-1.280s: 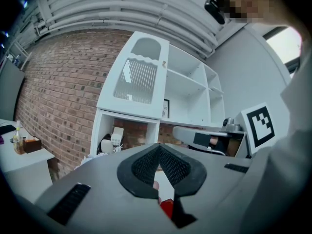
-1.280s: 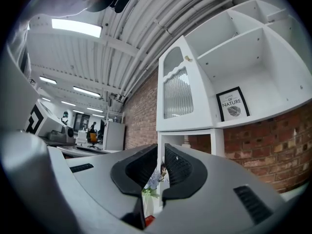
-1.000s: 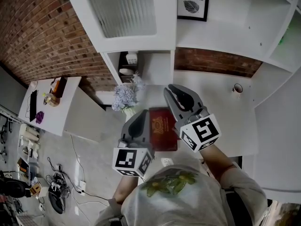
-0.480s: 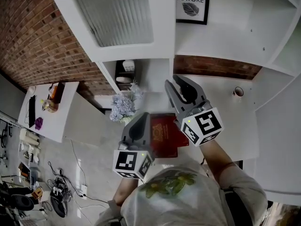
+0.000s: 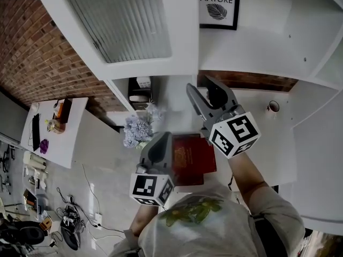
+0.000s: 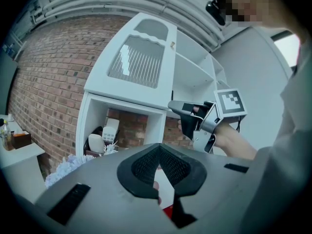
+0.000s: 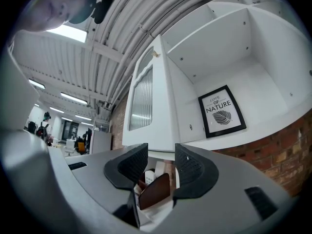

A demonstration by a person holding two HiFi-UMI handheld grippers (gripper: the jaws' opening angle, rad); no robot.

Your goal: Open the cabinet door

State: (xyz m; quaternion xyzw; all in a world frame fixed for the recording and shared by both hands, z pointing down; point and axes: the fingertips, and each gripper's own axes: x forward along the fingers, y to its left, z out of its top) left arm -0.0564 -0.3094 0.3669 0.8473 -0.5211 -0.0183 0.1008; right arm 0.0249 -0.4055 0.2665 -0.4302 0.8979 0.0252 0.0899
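Note:
The white cabinet door (image 5: 123,20) with its ribbed glass panel stands swung open at the upper left, also seen in the left gripper view (image 6: 141,62) and the right gripper view (image 7: 146,106). My right gripper (image 5: 201,85) hangs in front of the door's free edge, apart from it. Its jaws have just been opening and stand open with nothing between them (image 7: 160,151). My left gripper (image 5: 162,139) is lower and nearer to me, over a red book (image 5: 193,151). Its pads meet at the tips (image 6: 159,147), holding nothing.
A framed "Love of Nature" print (image 5: 218,4) leans in the open shelf. Below the door, a cubby (image 5: 140,87) holds cups. Pale flowers (image 5: 138,128) stand left of the book, and a mug (image 5: 272,107) sits at right. A low side table (image 5: 53,127) stands far left.
The right gripper's jaws have gone from shut to wide apart while it shifted slightly right. The door shows further left and larger in the head view. The left gripper drifted a little.

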